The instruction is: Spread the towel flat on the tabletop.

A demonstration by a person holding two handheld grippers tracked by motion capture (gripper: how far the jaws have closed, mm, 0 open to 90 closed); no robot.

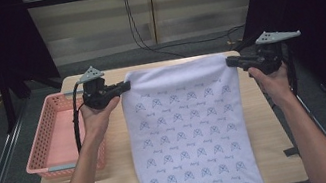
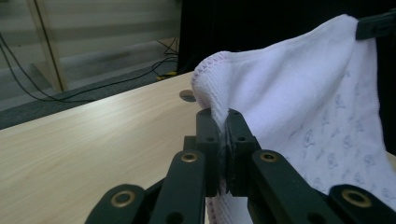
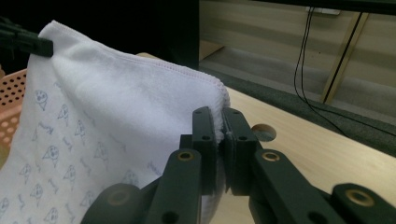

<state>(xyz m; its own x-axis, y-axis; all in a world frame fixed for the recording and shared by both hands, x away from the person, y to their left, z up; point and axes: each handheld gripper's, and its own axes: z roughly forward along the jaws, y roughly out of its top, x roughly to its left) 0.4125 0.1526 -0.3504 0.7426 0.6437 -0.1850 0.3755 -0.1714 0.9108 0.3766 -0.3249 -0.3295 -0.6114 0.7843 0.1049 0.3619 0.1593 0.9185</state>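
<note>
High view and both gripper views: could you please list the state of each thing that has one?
Towel: unfolded, held up by its two top corners, lower part draped over the table.
Left tool: shut on the towel's left corner.
Right tool: shut on the towel's right corner.
Basket: upright on the table's left edge, nothing visible inside.

towel (image 1: 188, 132) bottom edge cut off
</note>
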